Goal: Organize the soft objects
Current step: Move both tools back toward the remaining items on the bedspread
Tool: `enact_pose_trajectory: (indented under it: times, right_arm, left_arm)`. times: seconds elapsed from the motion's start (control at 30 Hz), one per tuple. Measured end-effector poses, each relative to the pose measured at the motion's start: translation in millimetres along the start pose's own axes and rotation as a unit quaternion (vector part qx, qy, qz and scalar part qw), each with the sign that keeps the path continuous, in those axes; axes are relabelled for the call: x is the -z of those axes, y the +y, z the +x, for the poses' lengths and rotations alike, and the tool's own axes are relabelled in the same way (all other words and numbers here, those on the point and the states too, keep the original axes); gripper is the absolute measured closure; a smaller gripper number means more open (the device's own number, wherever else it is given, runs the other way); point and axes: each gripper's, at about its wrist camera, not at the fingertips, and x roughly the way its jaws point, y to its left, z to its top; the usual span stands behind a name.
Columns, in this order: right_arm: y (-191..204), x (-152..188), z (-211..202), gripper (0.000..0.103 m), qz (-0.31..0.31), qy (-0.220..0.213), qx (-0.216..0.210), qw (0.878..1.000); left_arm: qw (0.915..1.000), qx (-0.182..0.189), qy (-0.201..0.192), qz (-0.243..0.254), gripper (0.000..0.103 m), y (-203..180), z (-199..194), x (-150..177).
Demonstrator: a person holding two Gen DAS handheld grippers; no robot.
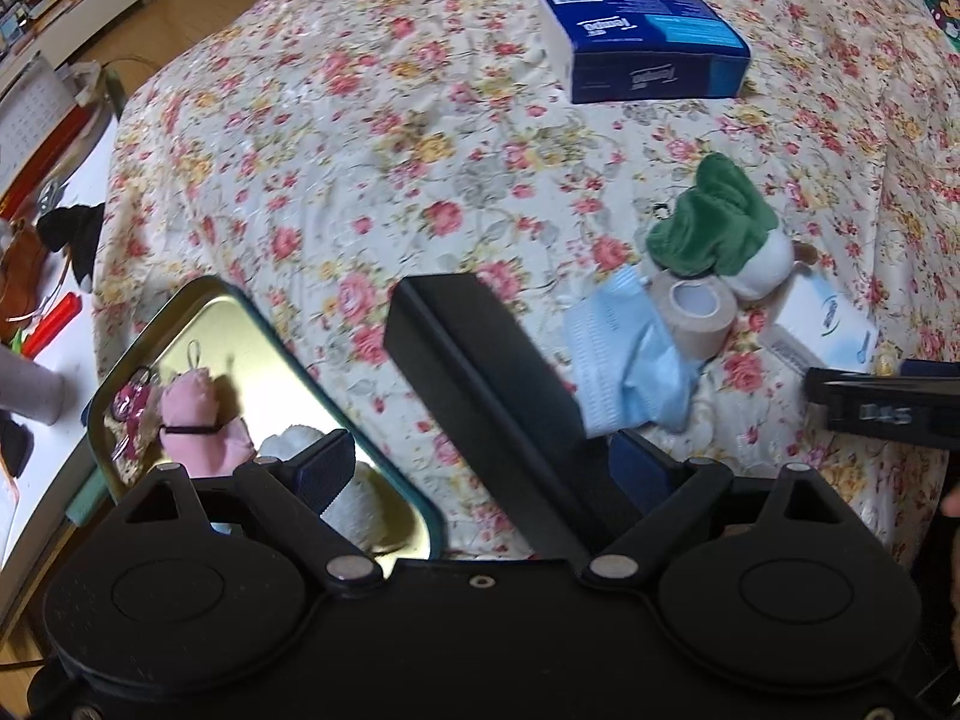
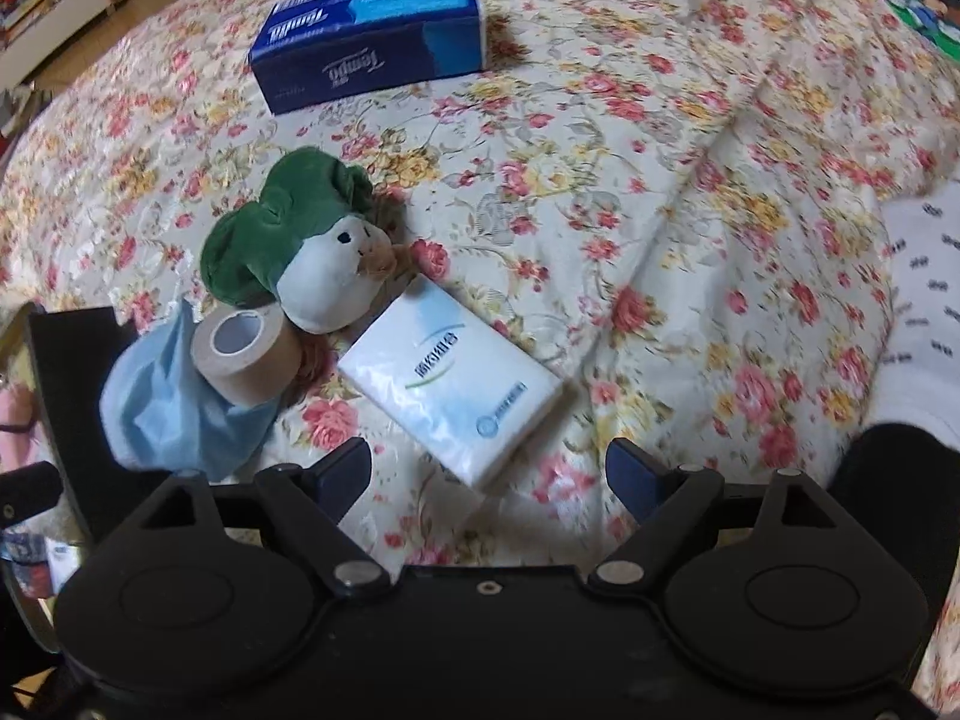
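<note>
bedspread [image 2: 600, 180]: cream, red-yellow floral | tissue box [image 2: 366, 36]: blue | plush [image 2: 300, 240]: green-white | mask [image 2: 162, 402]: light blue

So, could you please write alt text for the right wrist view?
The open right gripper hovers over a white tissue pack on a floral bedspread. To its left lie a tape roll on a blue mask and a green-and-white plush, with a blue tissue box farther back.

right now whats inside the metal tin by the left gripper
The tin holds a pink soft toy and a white fluffy item. The left gripper covers its near end.
</note>
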Motion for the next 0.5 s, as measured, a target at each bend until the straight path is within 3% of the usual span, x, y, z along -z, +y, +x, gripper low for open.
enact_pose_trajectory:
  times: [0.3, 0.5]
  right_arm:
    - [-39.2, -23.7, 21.8, 0.019, 0.036, -0.013, 0.051, 0.998]
    - [-82.1, -31.4, 28.1, 0.019, 0.089, -0.007, 0.049, 0.995]
  left_arm:
    - [0.9996, -0.002, 0.006, 0.027, 0.014, -32.3, 7.7, -22.7]
    - [0.9983, 0.013, -0.009, 0.055, 0.014, -69.3, 11.8, -46.6]
